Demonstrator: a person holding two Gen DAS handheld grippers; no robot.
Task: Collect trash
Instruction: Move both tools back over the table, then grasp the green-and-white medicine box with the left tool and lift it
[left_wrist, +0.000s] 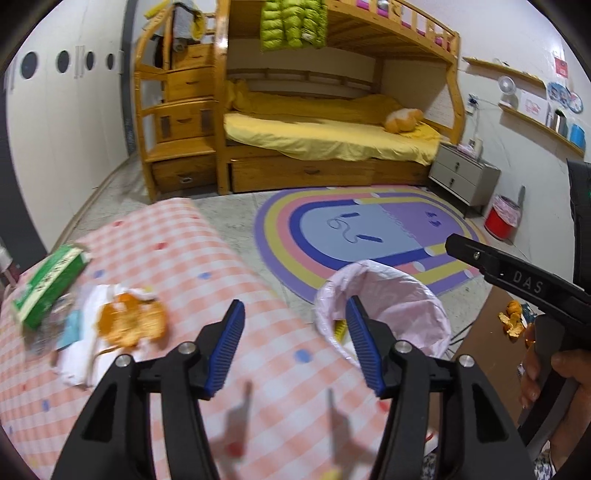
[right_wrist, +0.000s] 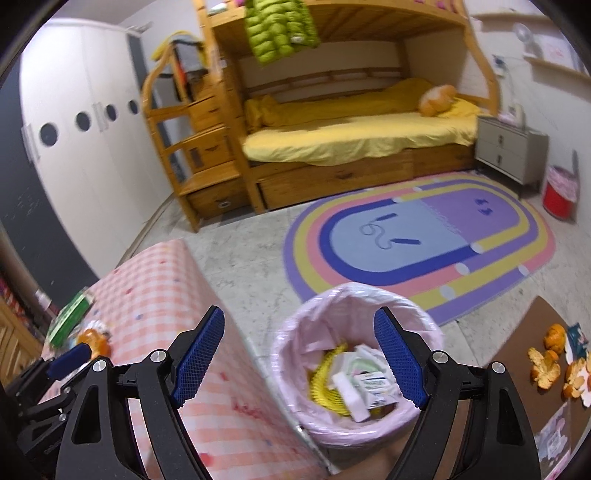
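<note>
My left gripper is open and empty above a pink checked table. Left of it lie orange peel on white tissue, and a green carton. My right gripper is open and empty, over a bin lined with a pink bag that stands beside the table. The bin holds a yellow net, white wrappers and a small carton. More orange peel lies on a brown surface at the right. The right gripper's body shows in the left view.
A wooden bunk bed with yellow bedding stands at the back. A rainbow rug covers the floor. A grey nightstand and a red bin stand at the right. White wardrobes line the left wall.
</note>
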